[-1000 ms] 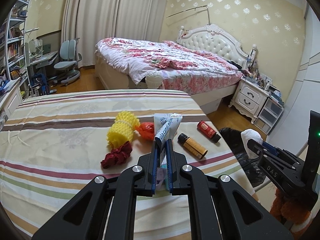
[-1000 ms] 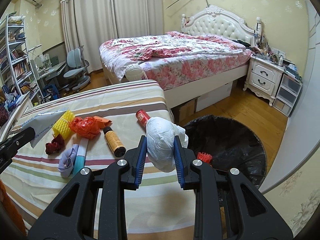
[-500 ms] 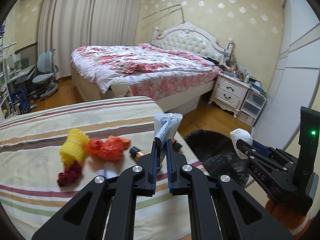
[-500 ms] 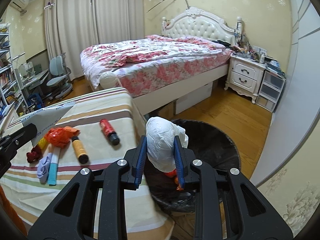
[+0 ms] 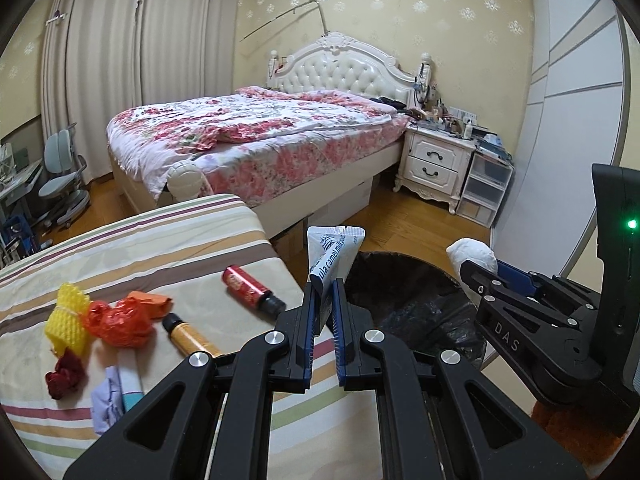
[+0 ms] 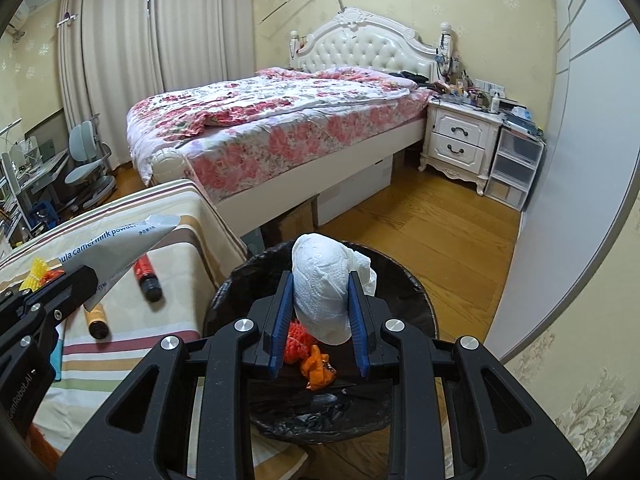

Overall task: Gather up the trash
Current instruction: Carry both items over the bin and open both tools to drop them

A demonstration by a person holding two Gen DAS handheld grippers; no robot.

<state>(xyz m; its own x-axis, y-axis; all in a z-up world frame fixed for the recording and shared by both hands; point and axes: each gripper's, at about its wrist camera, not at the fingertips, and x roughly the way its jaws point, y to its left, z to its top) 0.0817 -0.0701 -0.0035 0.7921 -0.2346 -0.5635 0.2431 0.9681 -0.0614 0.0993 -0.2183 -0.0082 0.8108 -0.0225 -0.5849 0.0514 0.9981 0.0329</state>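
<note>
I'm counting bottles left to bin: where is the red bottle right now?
The red bottle lies on the striped table near its right edge, beside the bin, right of the amber bottle.

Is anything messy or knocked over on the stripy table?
Yes. Two small bottles lie tipped on their sides: a red one and an amber one. Beside them sit a crumpled orange bag, yellow foam netting and a dark red scrap, loosely scattered over the table.
</note>
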